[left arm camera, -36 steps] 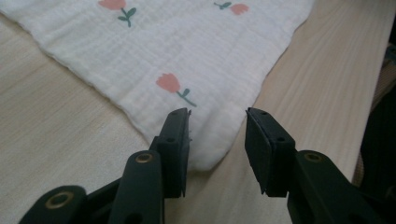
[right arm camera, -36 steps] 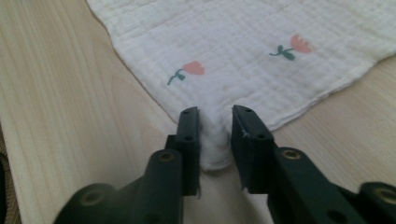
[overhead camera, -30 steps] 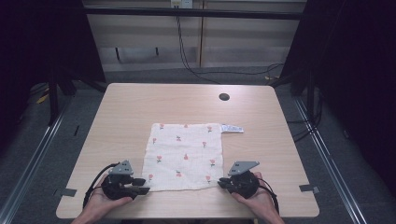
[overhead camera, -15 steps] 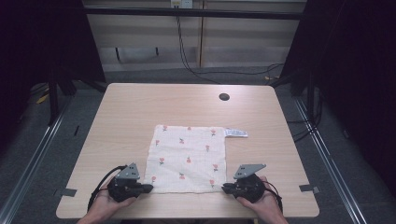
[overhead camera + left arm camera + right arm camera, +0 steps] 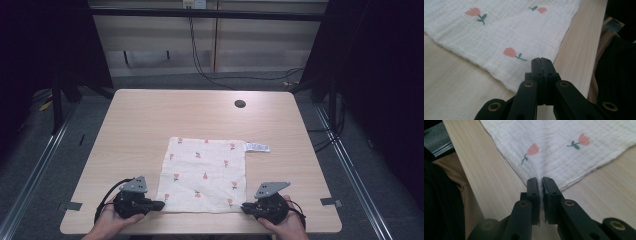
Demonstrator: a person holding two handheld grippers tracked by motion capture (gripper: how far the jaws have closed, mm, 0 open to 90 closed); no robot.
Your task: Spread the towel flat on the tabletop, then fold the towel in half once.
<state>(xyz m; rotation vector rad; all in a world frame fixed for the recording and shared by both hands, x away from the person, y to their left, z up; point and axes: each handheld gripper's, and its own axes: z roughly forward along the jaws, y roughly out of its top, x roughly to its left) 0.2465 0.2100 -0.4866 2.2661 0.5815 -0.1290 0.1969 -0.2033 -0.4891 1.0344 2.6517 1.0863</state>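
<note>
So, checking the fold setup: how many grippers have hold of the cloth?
2. The left gripper is shut on the cloth's near left corner; the right gripper pinches its near right corner.

No lettering, brand or number can be read anywhere. The one thing that bears print is the small white care label (image 5: 257, 146) at the cloth's (image 5: 205, 172) upper right corner, just right of centre in the high view, and its marks are too small and blurred to make out.
</note>
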